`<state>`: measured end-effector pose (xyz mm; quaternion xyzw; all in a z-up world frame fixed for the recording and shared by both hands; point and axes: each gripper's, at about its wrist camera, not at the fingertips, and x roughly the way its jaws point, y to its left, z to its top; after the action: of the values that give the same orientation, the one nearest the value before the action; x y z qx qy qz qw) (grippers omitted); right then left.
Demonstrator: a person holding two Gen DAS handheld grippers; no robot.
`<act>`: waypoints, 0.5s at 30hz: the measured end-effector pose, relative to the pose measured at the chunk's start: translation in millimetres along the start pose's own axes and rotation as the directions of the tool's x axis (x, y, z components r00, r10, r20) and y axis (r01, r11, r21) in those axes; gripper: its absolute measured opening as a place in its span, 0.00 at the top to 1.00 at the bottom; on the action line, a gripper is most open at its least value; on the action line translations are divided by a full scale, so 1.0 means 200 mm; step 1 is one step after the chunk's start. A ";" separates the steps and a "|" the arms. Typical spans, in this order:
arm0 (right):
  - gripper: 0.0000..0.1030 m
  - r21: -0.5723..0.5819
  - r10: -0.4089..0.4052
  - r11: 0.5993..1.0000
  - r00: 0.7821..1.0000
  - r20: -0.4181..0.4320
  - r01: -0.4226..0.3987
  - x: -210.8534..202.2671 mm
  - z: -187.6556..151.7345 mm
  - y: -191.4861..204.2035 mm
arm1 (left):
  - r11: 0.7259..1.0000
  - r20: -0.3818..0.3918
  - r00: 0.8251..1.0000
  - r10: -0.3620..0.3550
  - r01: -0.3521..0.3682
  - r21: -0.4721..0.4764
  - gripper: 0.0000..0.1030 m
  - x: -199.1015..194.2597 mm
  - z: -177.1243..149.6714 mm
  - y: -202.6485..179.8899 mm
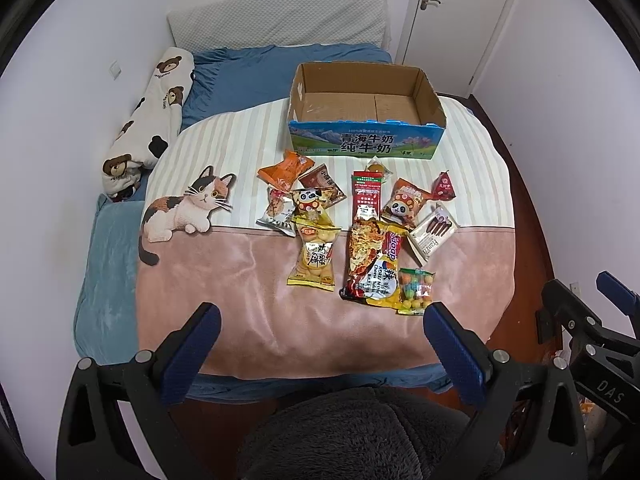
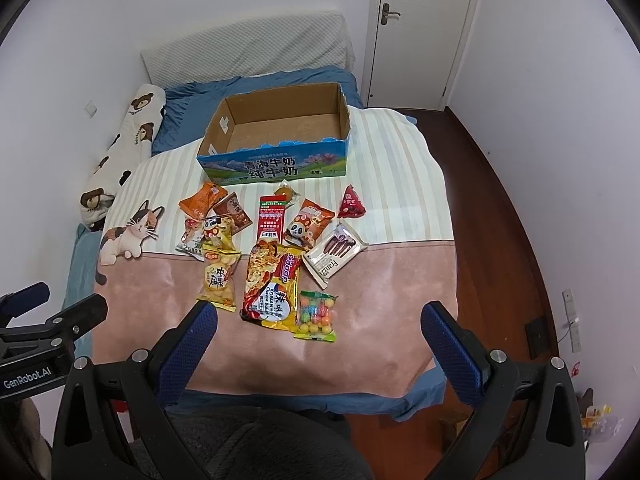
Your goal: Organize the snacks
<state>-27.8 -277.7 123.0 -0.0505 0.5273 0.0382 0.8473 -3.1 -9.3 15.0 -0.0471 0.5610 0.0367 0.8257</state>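
Note:
Several snack packets lie on a bed blanket in front of an open, empty cardboard milk box (image 1: 366,98) (image 2: 280,128). Nearest me are a yellow cracker bag (image 1: 314,258) (image 2: 219,276), a big noodle packet (image 1: 372,260) (image 2: 272,282) and a bag of coloured candy balls (image 1: 417,290) (image 2: 317,314). Further back lie an orange packet (image 1: 285,170) and a white Franzzi biscuit pack (image 1: 432,234) (image 2: 335,254). My left gripper (image 1: 322,320) is open and empty, above the blanket's near edge. My right gripper (image 2: 320,322) is open and empty, beside it on the right.
The blanket (image 1: 248,264) has a cat picture (image 1: 184,208) on its left. A bear-print pillow (image 1: 150,116) lies along the left wall. A white door (image 2: 416,28) and dark wood floor (image 2: 500,216) are on the right. A grey fleece mass (image 1: 356,436) is under the grippers.

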 end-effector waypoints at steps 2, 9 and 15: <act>0.00 0.002 0.002 1.000 1.000 0.000 -0.002 0.00 0.00 0.00 | 1.000 0.003 1.000 -0.001 0.001 -0.002 0.00 0.00 0.00 0.00; 0.00 0.009 0.007 1.000 1.000 0.003 -0.007 -0.01 0.00 -0.01 | 1.000 0.015 1.000 -0.003 0.003 0.005 0.00 -0.01 0.00 0.01; 0.00 0.009 0.009 1.000 1.000 0.006 -0.009 -0.01 0.01 -0.01 | 1.000 0.016 1.000 -0.005 0.005 0.008 0.00 -0.02 0.00 0.00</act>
<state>-27.0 -279.0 125.3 -0.0441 0.5253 0.0398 0.8488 -3.9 -9.5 18.3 -0.0448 0.5542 0.0329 0.8305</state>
